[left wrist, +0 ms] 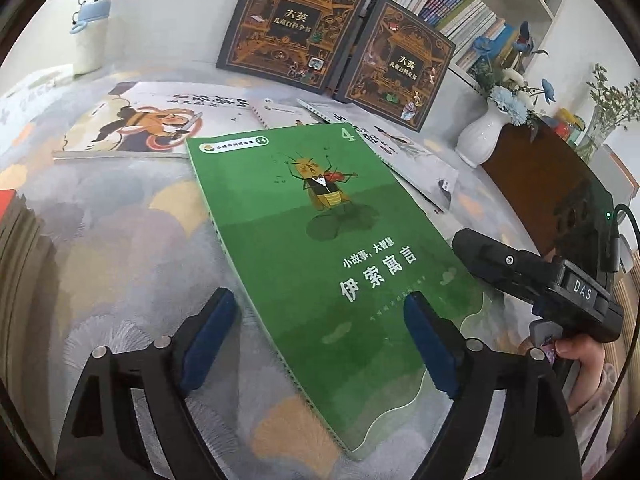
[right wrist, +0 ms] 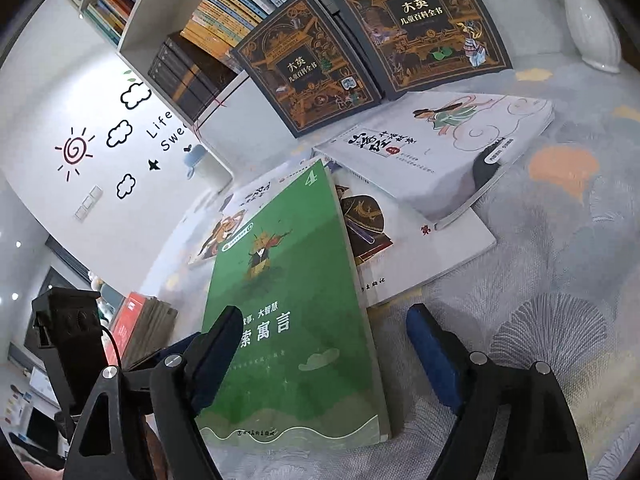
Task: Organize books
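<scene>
A green paperback (left wrist: 320,232) with a violin-playing insect on its cover lies face up on the patterned cloth, partly over white picture books. My left gripper (left wrist: 320,340) is open, its blue pads (left wrist: 208,332) standing apart on either side of the book's near end without pressing on it. My right gripper (right wrist: 324,360) is open too, straddling the near right corner of the same green book (right wrist: 296,288). In the left wrist view the right gripper (left wrist: 476,248) comes in from the right edge of the book, held by a hand.
Two dark encyclopedia volumes (left wrist: 292,24) (left wrist: 404,64) lean against the bookshelf behind. White picture books (right wrist: 440,152) (right wrist: 420,248) (left wrist: 136,124) lie flat around the green one. A white vase of blue flowers (left wrist: 480,136) and a brown box (left wrist: 536,184) stand at the right. A book stack (right wrist: 144,320) sits at the left.
</scene>
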`<state>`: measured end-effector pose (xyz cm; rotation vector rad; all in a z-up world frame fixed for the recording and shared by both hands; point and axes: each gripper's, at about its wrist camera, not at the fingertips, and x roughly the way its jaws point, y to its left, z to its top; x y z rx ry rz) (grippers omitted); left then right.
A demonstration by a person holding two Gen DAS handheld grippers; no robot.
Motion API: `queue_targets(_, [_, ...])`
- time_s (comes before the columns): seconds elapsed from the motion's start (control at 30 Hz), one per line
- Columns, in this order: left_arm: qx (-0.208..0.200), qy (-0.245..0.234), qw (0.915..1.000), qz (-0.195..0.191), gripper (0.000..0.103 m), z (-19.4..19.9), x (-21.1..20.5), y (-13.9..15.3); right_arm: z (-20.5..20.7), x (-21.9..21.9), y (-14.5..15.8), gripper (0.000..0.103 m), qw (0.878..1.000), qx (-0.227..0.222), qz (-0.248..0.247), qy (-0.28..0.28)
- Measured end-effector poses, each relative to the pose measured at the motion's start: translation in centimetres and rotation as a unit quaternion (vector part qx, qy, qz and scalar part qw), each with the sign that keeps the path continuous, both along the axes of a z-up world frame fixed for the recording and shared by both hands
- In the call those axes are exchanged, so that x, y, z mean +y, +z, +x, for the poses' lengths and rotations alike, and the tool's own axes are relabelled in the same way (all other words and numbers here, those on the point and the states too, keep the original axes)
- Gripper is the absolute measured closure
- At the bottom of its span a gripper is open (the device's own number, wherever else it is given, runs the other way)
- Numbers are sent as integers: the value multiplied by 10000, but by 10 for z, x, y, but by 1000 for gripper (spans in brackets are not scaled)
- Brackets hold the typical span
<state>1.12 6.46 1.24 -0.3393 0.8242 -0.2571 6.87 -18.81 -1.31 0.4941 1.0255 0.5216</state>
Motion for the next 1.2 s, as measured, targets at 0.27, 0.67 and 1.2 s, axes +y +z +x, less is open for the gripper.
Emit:
queue_targets(0.27, [-13, -21, 9999, -122, 16, 0, 2, 0, -2, 3, 2, 20, 10000, -8, -38, 10])
queue_targets(0.67, [-16, -65, 9999, -137, 11, -1, 1, 0, -1, 4, 0, 17, 10000, -14, -44, 55])
queue_targets(1.2, [-19, -85, 9998, -189, 10, -2, -1, 1, 0, 4, 0, 17, 10000, -11, -41, 66])
